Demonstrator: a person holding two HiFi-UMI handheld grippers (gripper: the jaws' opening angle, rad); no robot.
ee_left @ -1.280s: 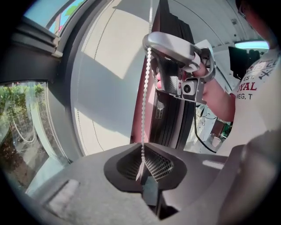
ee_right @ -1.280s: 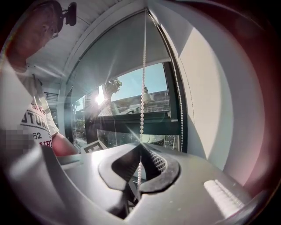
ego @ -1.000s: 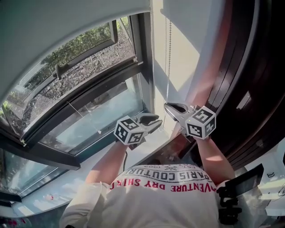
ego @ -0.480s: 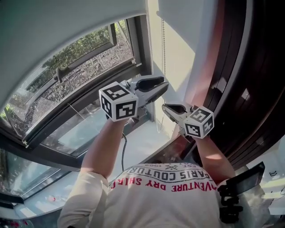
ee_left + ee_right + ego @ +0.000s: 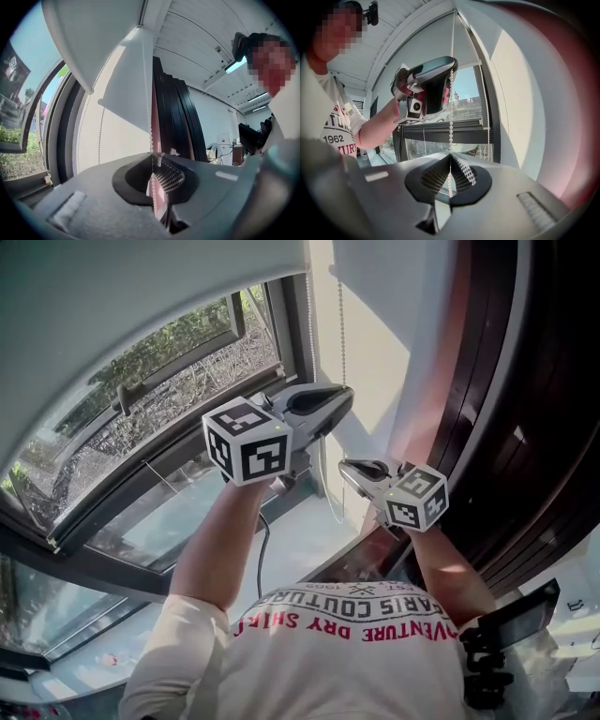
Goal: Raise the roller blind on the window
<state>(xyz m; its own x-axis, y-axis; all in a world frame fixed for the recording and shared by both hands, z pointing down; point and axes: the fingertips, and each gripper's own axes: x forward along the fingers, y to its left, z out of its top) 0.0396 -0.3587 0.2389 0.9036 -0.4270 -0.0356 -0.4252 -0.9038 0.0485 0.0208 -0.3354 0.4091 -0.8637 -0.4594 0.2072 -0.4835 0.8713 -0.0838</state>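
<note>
Head view — roller blind (image 5: 122, 306): pale grey sheet over the upper part of the window (image 5: 169, 390), its lower edge curving above the bare glass.

Bead chain (image 5: 342, 329): white, hanging at the blind's right end, beside the dark window frame (image 5: 292, 343) and in front of the sunlit white wall (image 5: 375, 352).

Left gripper (image 5: 343, 405): held level, the higher of the two. Its jaws have just closed and pinch one strand of the bead chain, and the left gripper view shows beads rising straight from the meeting pads.

Right gripper (image 5: 349, 468): lower and nearer the wall, jaws pressed together on the same strand — the right gripper view shows the beads running straight up to the left gripper. A second strand hangs free just beside it.

Window sill (image 5: 300, 540): white, below both grippers.

Dark wood panelling (image 5: 544, 427): at the right edge.
</note>
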